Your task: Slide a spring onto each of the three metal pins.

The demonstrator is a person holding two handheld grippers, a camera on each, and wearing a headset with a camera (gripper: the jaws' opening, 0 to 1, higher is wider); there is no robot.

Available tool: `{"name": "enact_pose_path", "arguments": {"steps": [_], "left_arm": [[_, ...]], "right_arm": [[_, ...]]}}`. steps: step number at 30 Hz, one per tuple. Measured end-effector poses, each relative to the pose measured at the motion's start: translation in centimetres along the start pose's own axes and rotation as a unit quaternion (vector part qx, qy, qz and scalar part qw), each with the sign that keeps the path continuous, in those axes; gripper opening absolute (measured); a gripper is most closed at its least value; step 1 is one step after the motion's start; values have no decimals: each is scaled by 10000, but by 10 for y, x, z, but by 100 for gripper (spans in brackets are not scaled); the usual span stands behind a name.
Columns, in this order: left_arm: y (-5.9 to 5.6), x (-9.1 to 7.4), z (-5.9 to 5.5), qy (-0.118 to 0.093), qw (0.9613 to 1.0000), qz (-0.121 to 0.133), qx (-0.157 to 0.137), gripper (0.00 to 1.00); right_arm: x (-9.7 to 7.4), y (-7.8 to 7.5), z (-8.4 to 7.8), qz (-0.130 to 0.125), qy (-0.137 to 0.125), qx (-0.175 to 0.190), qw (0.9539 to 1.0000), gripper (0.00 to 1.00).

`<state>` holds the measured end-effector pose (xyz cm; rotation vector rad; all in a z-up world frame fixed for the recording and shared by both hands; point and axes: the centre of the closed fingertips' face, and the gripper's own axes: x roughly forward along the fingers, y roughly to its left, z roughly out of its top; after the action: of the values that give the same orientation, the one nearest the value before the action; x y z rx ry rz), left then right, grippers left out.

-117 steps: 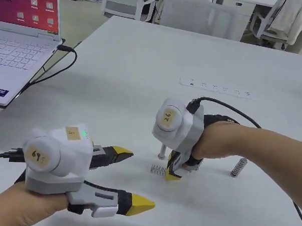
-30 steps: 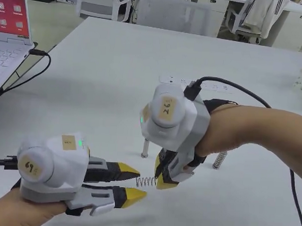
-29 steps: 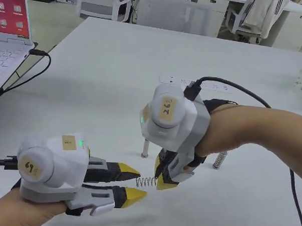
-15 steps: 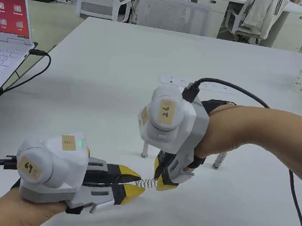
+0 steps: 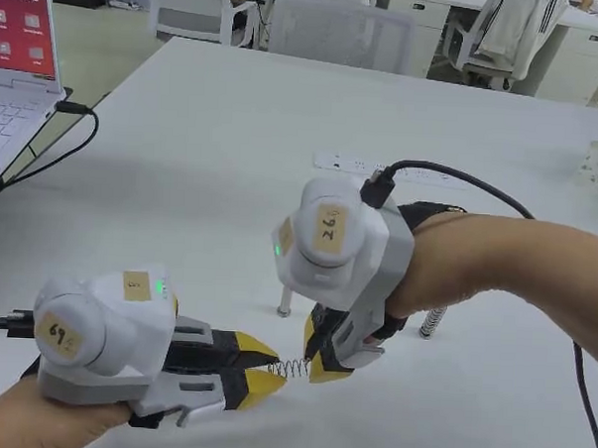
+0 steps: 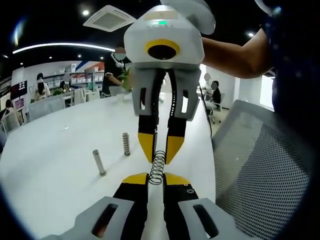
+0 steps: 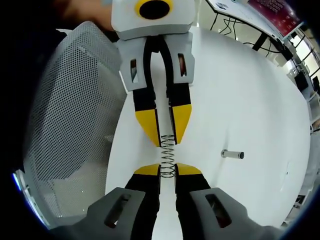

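The left hand-held gripper (image 5: 269,370) sits low at the near edge of the white surface (image 5: 212,161), its yellow-tipped jaws drawn together on one end of a small coil spring (image 5: 290,366); the right hand-held gripper (image 5: 322,363) points steeply down from the person's forearm, its jaws pinched on the other end; the spring spans the short gap between the two pairs of tips, just above the surface.

In the left gripper view the spring (image 6: 157,168) rises from between that gripper's own closed tips (image 6: 156,179) to the tips of the right hand-held gripper (image 6: 160,149) coming in from above; in the right gripper view the same spring (image 7: 168,152) runs from the near jaws (image 7: 168,171) up to the left hand-held gripper (image 7: 166,131).

A bare pin (image 5: 285,304) stands upright just behind the right hand-held gripper; it appears also in the left gripper view (image 6: 99,162) and the right gripper view (image 7: 232,154); a second pin (image 5: 433,321), already wearing a spring, stands near the person's forearm, well apart from the bare one, and beyond it in the left gripper view (image 6: 126,144).

Farther off lie a power strip (image 5: 381,168), a paper cup (image 5: 596,163) at the right edge and a laptop (image 5: 18,63) at the left with a black cable (image 5: 54,149).
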<state>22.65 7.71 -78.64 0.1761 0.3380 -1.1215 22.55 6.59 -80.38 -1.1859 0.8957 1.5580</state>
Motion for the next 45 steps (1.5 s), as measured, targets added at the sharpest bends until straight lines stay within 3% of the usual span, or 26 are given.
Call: {"name": "enact_pose_path", "arguments": {"steps": [16,31,45], "left_arm": [[-3,-3,2,-14,9999,-39,-122,2],[-2,-6,11,-182,9997,-38,-166,2],[0,-7,10,-178,9997,-1,-182,2]], "right_arm": [[3,4,1,43,5,92,9999,9],[10,3,-6,91,-47,260,9996,10],[8,0,-5,36,-128,299,9995,9]]}}
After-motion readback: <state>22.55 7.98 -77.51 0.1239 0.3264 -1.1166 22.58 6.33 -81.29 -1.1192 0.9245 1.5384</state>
